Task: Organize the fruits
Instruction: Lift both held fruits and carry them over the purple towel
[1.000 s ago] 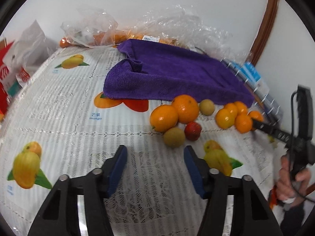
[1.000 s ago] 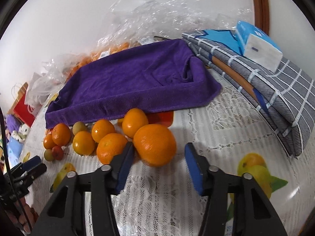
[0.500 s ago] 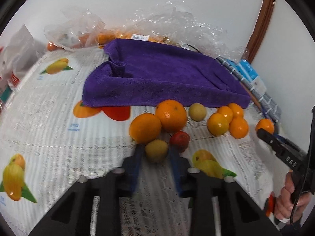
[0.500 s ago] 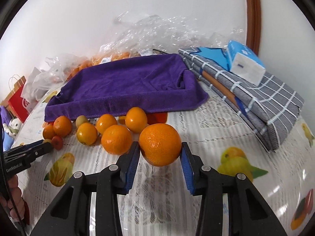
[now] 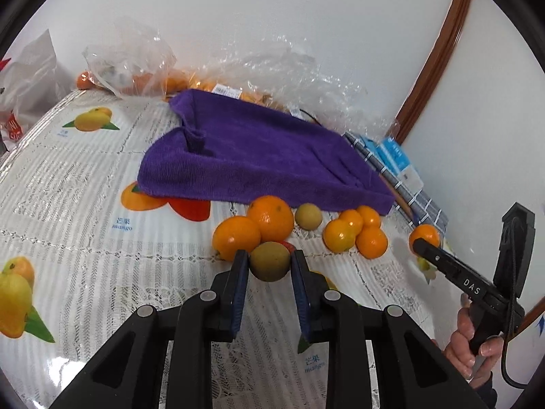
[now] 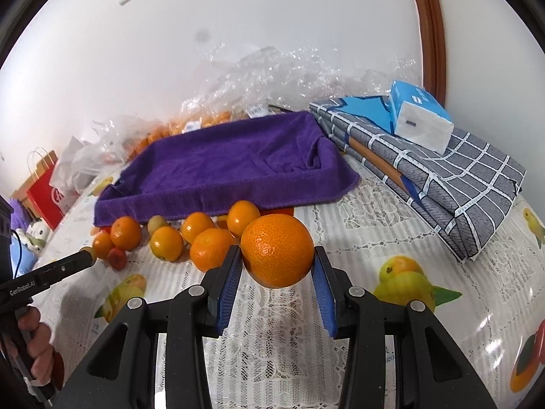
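Note:
My left gripper [image 5: 269, 261] is shut on a small green-brown fruit [image 5: 269, 261] and holds it just above the tablecloth. Behind it lie two big oranges [image 5: 270, 217], a red fruit, another green-brown fruit [image 5: 308, 216] and three small oranges [image 5: 354, 235]. My right gripper [image 6: 277, 255] is shut on a large orange [image 6: 277, 250], lifted off the table; it also shows in the left wrist view [image 5: 424, 235]. A purple towel-lined tray [image 6: 224, 163] sits behind the row of fruit [image 6: 170, 242].
A folded grey checked cloth [image 6: 439, 177] with a blue tissue pack [image 6: 420, 121] lies right of the tray. Clear plastic bags of oranges [image 5: 143, 64] line the wall. A red paper bag [image 6: 44, 187] stands far left. The tablecloth [image 5: 68, 204] is white lace with fruit prints.
My left gripper moved forward, closed on the green-brown fruit and lifted it. My right gripper closed on the large orange and raised it off the table.

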A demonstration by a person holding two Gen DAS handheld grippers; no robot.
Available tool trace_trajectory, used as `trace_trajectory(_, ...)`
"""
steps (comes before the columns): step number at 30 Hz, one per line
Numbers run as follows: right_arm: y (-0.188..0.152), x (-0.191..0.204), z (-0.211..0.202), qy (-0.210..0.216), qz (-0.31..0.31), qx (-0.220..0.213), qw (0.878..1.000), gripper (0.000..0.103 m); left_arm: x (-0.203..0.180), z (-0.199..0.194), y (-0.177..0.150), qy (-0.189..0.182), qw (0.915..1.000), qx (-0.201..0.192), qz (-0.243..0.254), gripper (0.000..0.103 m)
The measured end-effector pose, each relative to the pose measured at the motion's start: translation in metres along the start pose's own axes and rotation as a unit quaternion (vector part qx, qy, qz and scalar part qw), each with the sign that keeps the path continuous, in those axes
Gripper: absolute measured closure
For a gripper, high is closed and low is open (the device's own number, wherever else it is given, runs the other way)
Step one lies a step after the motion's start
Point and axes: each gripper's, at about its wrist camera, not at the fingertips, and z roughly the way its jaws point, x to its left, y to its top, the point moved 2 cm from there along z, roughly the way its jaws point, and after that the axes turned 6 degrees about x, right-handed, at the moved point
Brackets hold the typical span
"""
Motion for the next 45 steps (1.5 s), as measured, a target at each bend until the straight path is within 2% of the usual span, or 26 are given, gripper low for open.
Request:
trace_trajectory(7,-0.001,-0.003,-0.007,0.018,0.004,-0.019,1.0,0.062,-0.007,-0.006,0.001,0.001,0.9997,-0.017,0.016,0.079)
trace_trajectory(12,-0.001,-0.002,-0.01,0.019,0.004,-0.023,1.0,0.062,-0.001,-0.007,0.001,0.005,0.9998,-0.02,0.003,0.079)
trace_trajectory(18,-0.003,-0.003,-0.015,0.019,0.007,-0.032,0.999,0.062,0.0,-0.016,0.0,0.023,0.9984,-0.051,-0.007,0.079)
trace_trajectory(23,-0.001,-0.006,-0.014,0.006,0.014,-0.021,1.0,0.062,0.005,-0.024,0.004,0.039,0.9961,-0.077,-0.02,0.079)
trace_trajectory(26,0.006,-0.004,-0.019,0.004,0.013,-0.024,1.0,0.062,0.005,-0.029,0.01,0.031,0.995,-0.09,-0.029,0.079)
trace_trajectory(30,0.024,0.004,-0.025,-0.002,-0.003,-0.031,1.0,0.062,-0.001,-0.035,0.034,0.024,0.9944,-0.095,-0.04,0.079)
trace_trajectory(34,0.058,0.014,-0.024,0.0,-0.011,-0.048,0.999,0.062,-0.014,-0.032,0.076,0.022,0.9935,-0.108,-0.032,0.079)
trace_trajectory(40,0.101,0.024,-0.006,0.006,-0.014,-0.075,0.997,0.062,-0.027,0.003,0.127,0.057,0.9925,-0.107,-0.014,0.079)
trace_trajectory(45,0.13,0.031,0.022,0.011,-0.02,-0.082,0.996,0.062,-0.02,0.039,0.142,0.09,0.9919,-0.09,-0.003,0.079)
